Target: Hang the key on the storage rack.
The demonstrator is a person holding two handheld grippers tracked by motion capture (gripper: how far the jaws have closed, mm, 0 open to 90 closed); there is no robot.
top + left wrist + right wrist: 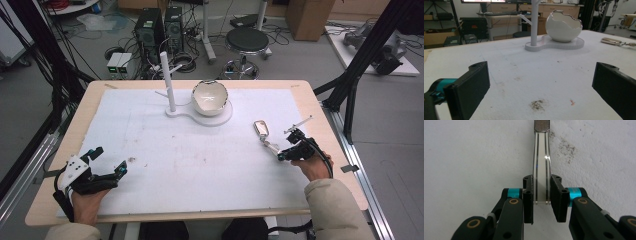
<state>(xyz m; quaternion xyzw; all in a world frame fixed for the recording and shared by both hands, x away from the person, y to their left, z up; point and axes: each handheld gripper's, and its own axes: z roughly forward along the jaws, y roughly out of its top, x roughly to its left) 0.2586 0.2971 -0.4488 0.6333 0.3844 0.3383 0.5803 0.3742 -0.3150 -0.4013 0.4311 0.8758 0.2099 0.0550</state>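
Observation:
A silver wristwatch [261,128] lies on the white mat at the right, its strap [541,157] running back toward me. My right gripper [281,155] [541,185] is shut on the strap's shiny clasp end, one black jaw pressed against each side. My left gripper [110,160] [541,82] rests at the mat's near left corner, open wide with nothing between its jaws. A white eggshell-shaped bowl [210,97] [564,27] sits on a white stand base [224,118] beside a tall white post [167,82] [533,25] at the far middle. The watch [611,40] lies right of the stand in the left gripper view.
The white mat [175,160] covers most of the wooden table [80,105] and carries a few dark smudges [537,105]. Beyond the far edge stand computer towers [157,30] and a black stool [246,40]. Black frame bars [362,55] rise at the right.

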